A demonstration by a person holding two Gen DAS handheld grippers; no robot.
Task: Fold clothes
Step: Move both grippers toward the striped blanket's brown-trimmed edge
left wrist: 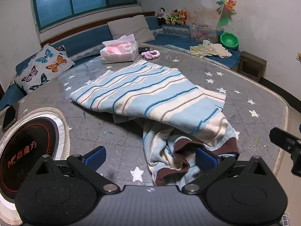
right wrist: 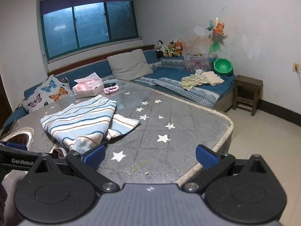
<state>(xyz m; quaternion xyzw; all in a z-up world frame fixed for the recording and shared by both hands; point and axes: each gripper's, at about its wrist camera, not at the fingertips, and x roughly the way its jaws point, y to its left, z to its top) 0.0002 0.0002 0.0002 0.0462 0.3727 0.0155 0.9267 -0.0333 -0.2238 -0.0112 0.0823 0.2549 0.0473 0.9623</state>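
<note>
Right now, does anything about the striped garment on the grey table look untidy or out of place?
Yes. The blue-and-cream striped knitted garment lies only partly folded: its brown-trimmed end is bunched and crumpled near the open left gripper, not flat.

Striped garment [left wrist: 150, 96]: soft terry-like knit cloth, matt, with brown ribbed trim.
Tabletop [right wrist: 169, 143]: grey quilted cloth cover with printed white stars, matt, stained.
Left tongs [left wrist: 150, 158]: black matt plastic arms, blue ribbed pads, shiny metal pivots.
Tissue pack [left wrist: 119, 51]: glossy plastic wrap, white paper tissue.
Stool [right wrist: 247, 92]: dark wood, dull.
Bowl [left wrist: 229, 40]: green glossy plastic.
</note>
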